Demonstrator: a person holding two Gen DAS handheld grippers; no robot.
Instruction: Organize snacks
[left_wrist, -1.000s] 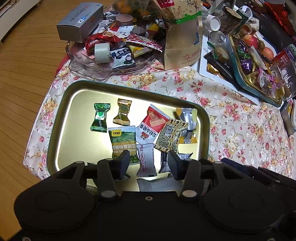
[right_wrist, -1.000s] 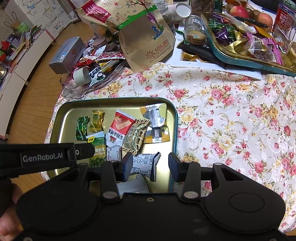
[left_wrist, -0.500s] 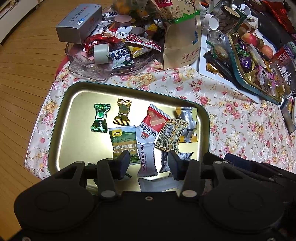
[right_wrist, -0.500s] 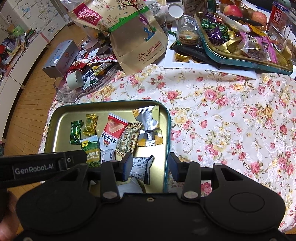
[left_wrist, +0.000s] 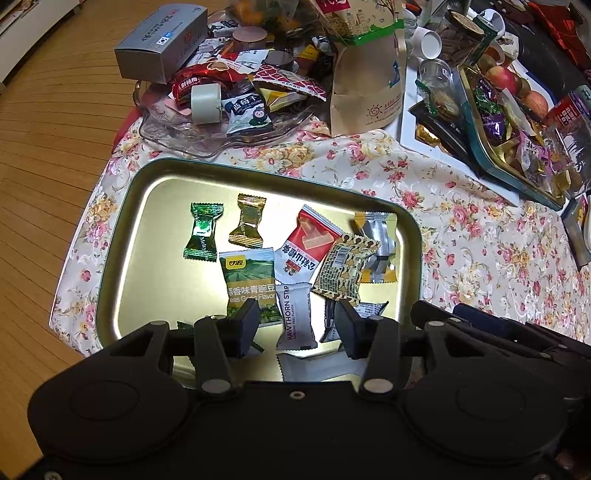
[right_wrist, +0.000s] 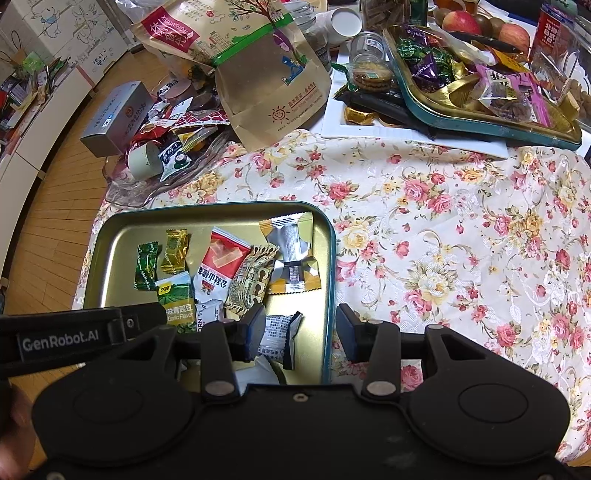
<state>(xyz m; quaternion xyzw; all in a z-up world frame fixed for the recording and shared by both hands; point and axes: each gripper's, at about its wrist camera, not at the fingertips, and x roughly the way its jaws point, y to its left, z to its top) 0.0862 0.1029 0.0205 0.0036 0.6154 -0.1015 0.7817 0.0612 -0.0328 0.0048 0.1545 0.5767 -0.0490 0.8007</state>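
2 wrist views, steeply downward, near, sharing gold tray (left_wrist: 110, 236) (right_wrist: 328, 258)

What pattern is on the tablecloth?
Pink and yellow roses on cream tablecloth, clearest in the right wrist view.

In the near tray, a white packet (left_wrist: 295, 314) reads "HAWTHORN STRIP". Just left of it, a green packet (left_wrist: 251, 280) carries "Garlic Flavor" under Chinese characters. The green twist candy (left_wrist: 202, 232) at the far left shows "Melty". "GenRobot.AI" stands on the left hand-held gripper (right_wrist: 59, 338). In the far right tray, a purple wrapper (right_wrist: 428, 72) reads "Mellykiss".
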